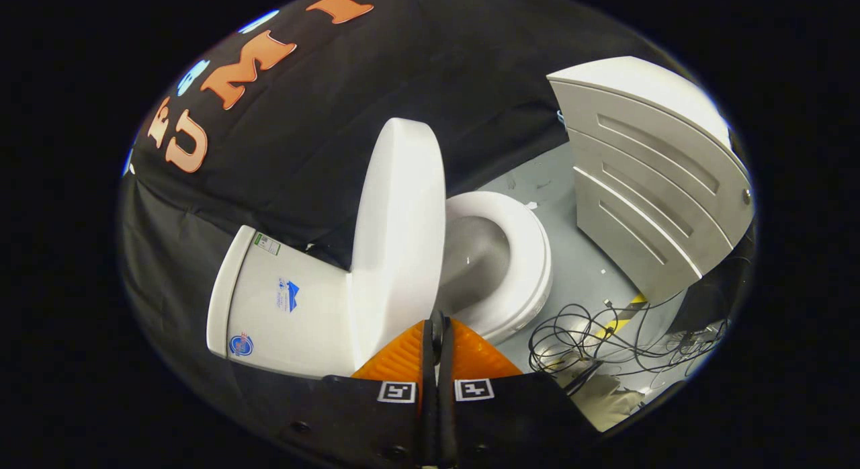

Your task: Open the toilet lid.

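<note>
A white toilet stands on the grey floor, seen tilted. Its lid (pixel 400 234) is raised, standing upright against the tank (pixel 282 301). The seat (pixel 531 254) and the open bowl (pixel 474 261) lie uncovered to the right of the lid. My gripper (pixel 437 324) is shut, its two fingers pressed together with nothing between them. The fingertips sit just in front of the lid's lower edge, near the hinge side of the bowl; I cannot tell whether they touch it.
A white cabinet (pixel 655 180) with grooved drawer fronts stands beyond the bowl to the right. A tangle of black cables (pixel 591 338) lies on the floor beside the toilet, over a yellow stripe (pixel 621 318). Black cloth hangs behind the tank.
</note>
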Available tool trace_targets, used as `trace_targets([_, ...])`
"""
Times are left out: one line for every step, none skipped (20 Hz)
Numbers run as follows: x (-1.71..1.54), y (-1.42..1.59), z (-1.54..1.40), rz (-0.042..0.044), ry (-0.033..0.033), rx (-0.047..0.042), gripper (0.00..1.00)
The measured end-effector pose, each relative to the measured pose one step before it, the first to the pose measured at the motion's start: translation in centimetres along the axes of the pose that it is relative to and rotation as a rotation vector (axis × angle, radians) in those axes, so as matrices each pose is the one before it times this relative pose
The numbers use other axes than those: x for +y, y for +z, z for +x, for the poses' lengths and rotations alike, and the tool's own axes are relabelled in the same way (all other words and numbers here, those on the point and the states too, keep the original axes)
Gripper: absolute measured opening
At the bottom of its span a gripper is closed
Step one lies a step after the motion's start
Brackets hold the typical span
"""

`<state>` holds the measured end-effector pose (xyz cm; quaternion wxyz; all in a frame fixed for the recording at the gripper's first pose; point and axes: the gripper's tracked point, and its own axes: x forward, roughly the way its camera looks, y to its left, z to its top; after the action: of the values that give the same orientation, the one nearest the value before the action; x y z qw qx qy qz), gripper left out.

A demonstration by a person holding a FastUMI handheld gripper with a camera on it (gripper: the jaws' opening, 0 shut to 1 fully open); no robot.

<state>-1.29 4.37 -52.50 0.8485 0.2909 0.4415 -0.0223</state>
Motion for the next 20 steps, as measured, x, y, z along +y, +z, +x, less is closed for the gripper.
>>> trace_targets([0.437,0.026,-0.237,-0.00592,-0.0017,-0.00603,0.08])
trace_targets([0.447,0.105,-0.228,-0.0034,-0.00246,-0.00573,0.08])
trace_targets([0.451,0.083,-0.219,-0.00021,-0.00241,-0.00428,0.07])
trace_targets([0.487,-0.009,-0.202,-0.0015,-0.00252,-0.00766,0.08])
trace_targets([0.364,0.044,-0.109,-0.00838,-0.00378,-0.00532,0.08])
trace_targets([0.339,0.058,-0.169,-0.01328,-0.00529,-0.00564,0.08])
trace_targets([0.384,0.014,-0.179,-0.01042,-0.00475,-0.00464,0.08])
trace_targets([0.46,0.054,-0.299,-0.006,-0.0046,-0.00285,0.08])
trace_targets([0.598,0.15,-0.077,-0.0046,-0.00156,-0.0055,0.07])
trace_targets([0.506,0.032,-0.3,-0.00634,-0.00157,-0.0055,0.08])
trace_targets([0.552,0.068,-0.133,-0.0103,-0.00224,-0.00427,0.08])
trace_targets([0.5,0.002,-0.274,-0.01479,-0.00329,-0.00606,0.08])
trace_targets([0.512,0.146,-0.203,-0.01409,-0.0038,-0.00526,0.07])
trace_targets([0.509,0.041,-0.227,-0.01248,-0.00288,-0.00599,0.08])
trace_targets([0.539,0.052,-0.16,-0.00915,-0.00248,-0.00431,0.08])
trace_targets([0.401,-0.022,-0.201,-0.00716,-0.00138,-0.00334,0.07])
trace_targets([0.523,0.133,-0.225,-0.00738,-0.00104,-0.00306,0.08])
trace_targets([0.637,-0.049,-0.194,-0.00928,-0.00111,-0.00271,0.08])
trace_targets([0.616,0.069,-0.126,-0.00989,-0.00231,-0.00368,0.08])
trace_targets([0.59,-0.034,-0.195,-0.01105,-0.00309,-0.00406,0.08])
